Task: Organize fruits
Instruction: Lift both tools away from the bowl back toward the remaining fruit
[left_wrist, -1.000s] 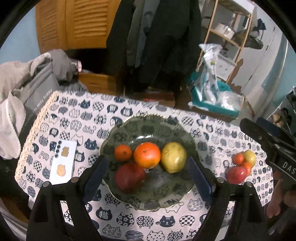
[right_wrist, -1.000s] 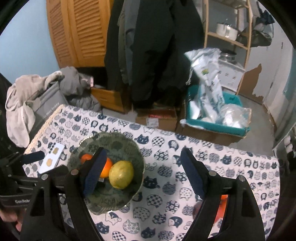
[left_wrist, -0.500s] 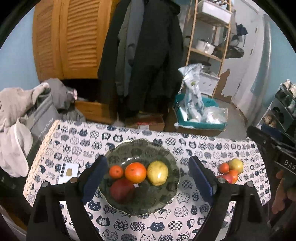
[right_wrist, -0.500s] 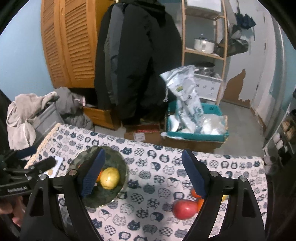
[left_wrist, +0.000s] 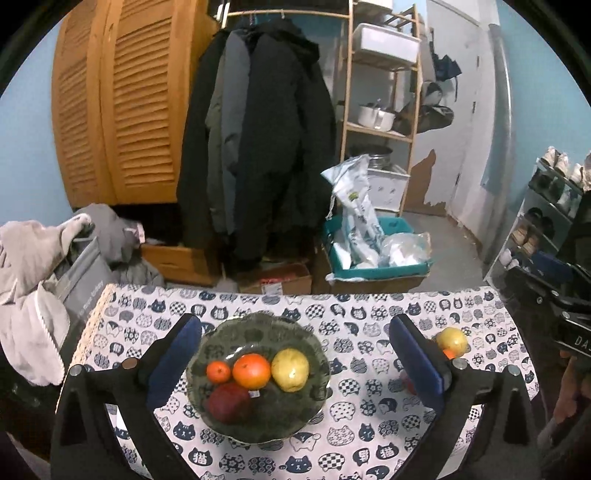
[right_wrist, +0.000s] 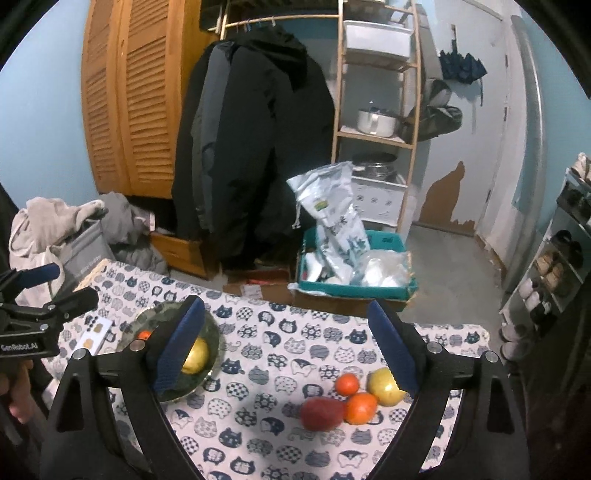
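Jaws of the left gripper (left_wrist: 295, 363) are opening with nothing gripped; from its own camera they frame the green bowl (left_wrist: 258, 325), hanging above it without touching. That bowl is the landmark, sitting on the cat-print tablecloth (left_wrist: 362, 325). Inside it, at the near side, lies a dark red fruit (left_wrist: 227, 402); behind that, in a row, a small tangerine (left_wrist: 218, 371), a bigger orange (left_wrist: 252, 370) and a yellow pear-like fruit (left_wrist: 290, 369), the last two touching. The right gripper (right_wrist: 288, 345) is likewise opening its jaws on nothing. To the right of the bowl, well apart from it, a loose cluster rests on the cloth: a red fruit (right_wrist: 321, 413), an orange (right_wrist: 361, 407), a small tangerine (right_wrist: 347, 384) and a yellow fruit (right_wrist: 384, 386). Beyond the bowl, past the table's far edge, stand a teal crate (left_wrist: 376, 271), dark coats (left_wrist: 258, 147) and a wooden shelf (left_wrist: 380, 129).
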